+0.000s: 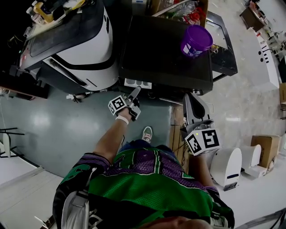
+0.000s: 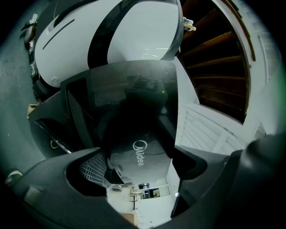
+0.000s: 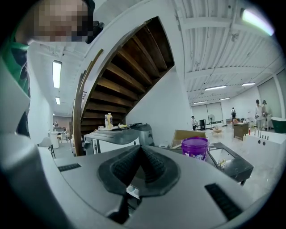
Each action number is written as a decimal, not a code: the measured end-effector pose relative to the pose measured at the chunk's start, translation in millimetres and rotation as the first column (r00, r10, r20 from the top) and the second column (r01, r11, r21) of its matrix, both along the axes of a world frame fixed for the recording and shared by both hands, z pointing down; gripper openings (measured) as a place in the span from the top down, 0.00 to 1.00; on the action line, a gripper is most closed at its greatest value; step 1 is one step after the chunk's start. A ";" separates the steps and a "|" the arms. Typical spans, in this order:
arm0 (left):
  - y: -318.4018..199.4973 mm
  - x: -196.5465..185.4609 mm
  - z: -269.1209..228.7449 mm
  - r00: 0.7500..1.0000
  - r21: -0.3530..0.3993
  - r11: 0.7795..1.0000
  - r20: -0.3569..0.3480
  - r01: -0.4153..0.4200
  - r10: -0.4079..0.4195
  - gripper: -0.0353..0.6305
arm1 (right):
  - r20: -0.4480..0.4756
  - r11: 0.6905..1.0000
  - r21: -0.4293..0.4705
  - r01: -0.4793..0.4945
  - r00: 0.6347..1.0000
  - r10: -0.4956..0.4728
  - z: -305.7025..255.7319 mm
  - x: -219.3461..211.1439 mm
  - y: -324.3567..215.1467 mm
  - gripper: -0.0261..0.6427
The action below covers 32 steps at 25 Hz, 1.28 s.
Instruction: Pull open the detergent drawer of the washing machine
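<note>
Grey floor [image 1: 53,125]; detergent drawer [image 1: 137,83] clamped between L tool [image 1: 134,93] jaws.

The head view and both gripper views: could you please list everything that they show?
washing machine: 1, black, centre of the head view
detergent drawer: 1, white compartments with a dark Midea-marked front, standing out from the machine's front
tub: 1, purple, on the washing machine's top
appliance: 1, white and black, beside the washing machine
bottles: a few, yellow and white, on the appliance's top
staircase: 1, brown wood, behind the machines
cardboard box: 1, brown, on the floor
shoe: 1 visible, white, on the grey floor
left gripper: 1, grey, jaws on either side of the drawer's front
right gripper: 1, grey, jaws together, empty, held clear of the machine
</note>
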<state>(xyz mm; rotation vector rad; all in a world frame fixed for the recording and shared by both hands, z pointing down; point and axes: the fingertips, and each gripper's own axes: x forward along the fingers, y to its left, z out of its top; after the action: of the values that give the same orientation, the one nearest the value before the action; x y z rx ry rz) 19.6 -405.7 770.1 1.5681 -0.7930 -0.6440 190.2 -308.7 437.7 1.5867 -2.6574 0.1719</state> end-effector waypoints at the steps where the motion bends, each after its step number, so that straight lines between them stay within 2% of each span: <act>1: 3.6 -0.1 0.3 1.000 -0.002 1.000 0.000 0.000 0.000 0.26 | 0.003 1.000 -0.001 -0.002 1.000 0.002 -0.9 0.4 1.1 0.96; 13: 60.6 -1.7 -0.9 0.999 -0.013 0.999 -0.014 -0.053 0.052 0.26 | 0.003 0.999 0.011 -0.046 0.999 0.045 -12.1 -8.5 36.9 0.96; 20: 91.1 -3.1 -0.3 0.997 -0.036 0.996 -0.011 -0.077 0.077 0.26 | 0.000 0.998 -0.018 -0.059 0.998 0.059 -10.1 -15.0 66.2 0.96; 26: 100.8 -9.0 0.1 0.997 -0.035 0.997 -0.009 -0.075 0.075 0.26 | -0.013 0.997 -0.027 -0.070 0.998 0.069 -8.1 -19.6 86.7 0.96; 32: 109.4 -8.2 2.7 0.992 -0.053 0.991 0.023 -0.122 0.124 0.26 | -0.008 0.997 -0.020 -0.081 0.997 0.081 -10.3 -22.8 109.1 0.96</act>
<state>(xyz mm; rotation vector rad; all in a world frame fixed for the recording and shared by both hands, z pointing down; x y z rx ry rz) 11.4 -296.3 772.8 1.5678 -0.7210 -0.5105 167.4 -199.6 427.4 1.6868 -2.5794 0.1946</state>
